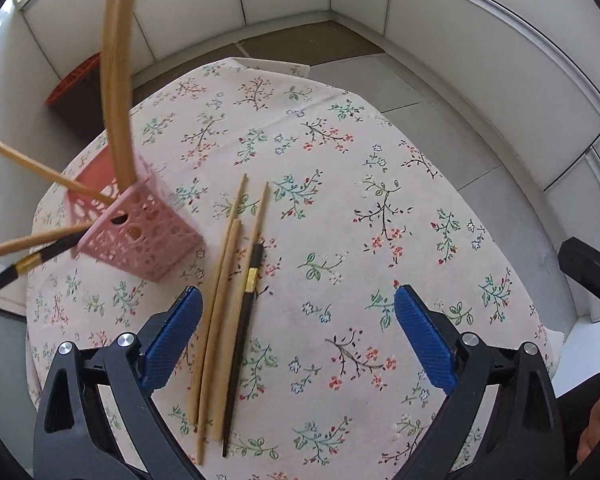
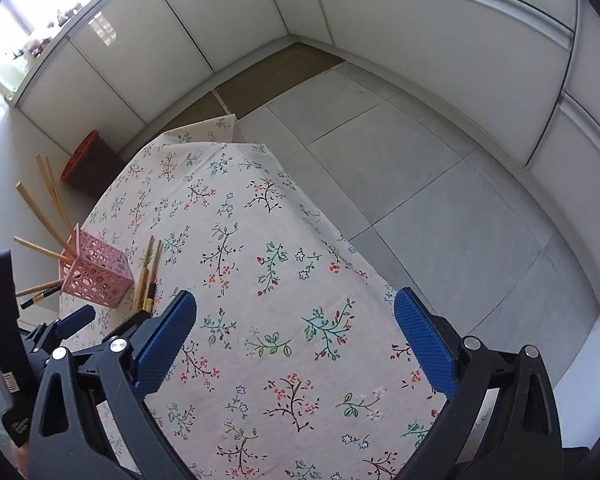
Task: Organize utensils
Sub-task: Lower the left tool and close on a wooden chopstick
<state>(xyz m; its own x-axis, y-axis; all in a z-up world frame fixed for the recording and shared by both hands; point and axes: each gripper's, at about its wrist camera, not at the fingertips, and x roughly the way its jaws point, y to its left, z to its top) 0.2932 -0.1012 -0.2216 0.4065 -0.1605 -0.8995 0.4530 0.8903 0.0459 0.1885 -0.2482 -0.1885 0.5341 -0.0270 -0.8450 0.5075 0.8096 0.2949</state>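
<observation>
- Overhead, the floral tablecloth fills most of the left wrist view, its far edge curving across the upper middle of the frame, with grey floor tiles and white cabinet fronts beyond it.
- Right of centre in both views the cloth lies bare, the widest open patch on the table; in the right wrist view the cloth's right edge runs diagonally from upper middle to lower right.
- At the bottom of the left wrist view the left gripper hovers over the cloth, its blue pads spread wide and holding nothing.
- Four loose chopsticks, three pale wood and one black with a gold band, lie side by side on the cloth just inside the gripper's left pad, running from mid-frame toward the bottom.
- At the bottom of its own view the right gripper is likewise poised above the cloth with fingers far apart and empty.
- Near the table's left edge a pink perforated holder stands, with several wooden chopsticks and one black gold-banded one fanning out of its top toward the upper left.
- An orange-rimmed bin sits on the floor past the table, upper left.
</observation>
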